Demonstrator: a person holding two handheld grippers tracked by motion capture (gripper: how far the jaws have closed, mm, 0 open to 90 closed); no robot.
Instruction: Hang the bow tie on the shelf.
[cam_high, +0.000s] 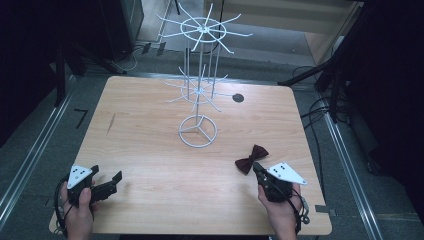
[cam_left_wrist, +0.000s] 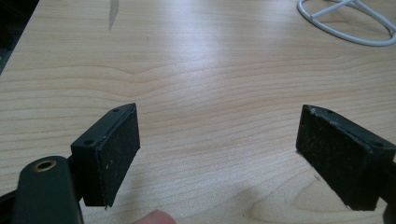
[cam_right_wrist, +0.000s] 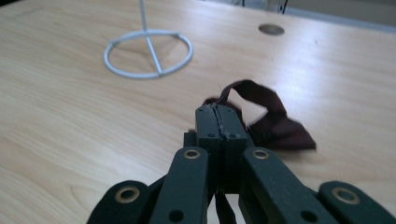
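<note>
Maroon bow tie (cam_high: 251, 159), crumpled flat

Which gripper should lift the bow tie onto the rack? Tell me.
Right. The right gripper sits at the dark red bow tie, fingers pressed together on its edge or strap. The left gripper rests open at the table's far left, apart from it.

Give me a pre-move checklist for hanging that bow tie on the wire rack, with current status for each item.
1. Right hand-held gripper closed: ok, jaws pressed together.
2. Bow tie actually pinched: cannot tell; the jaws meet right at its edge.
3. Left hand-held gripper free: ok, jaws wide apart over bare table.
4. Wire rack upright on its ring base: ok.
5. Rack hooks unoccupied: ok, nothing hangs on them.
6. Path from tie to rack unobstructed: ok.
</note>
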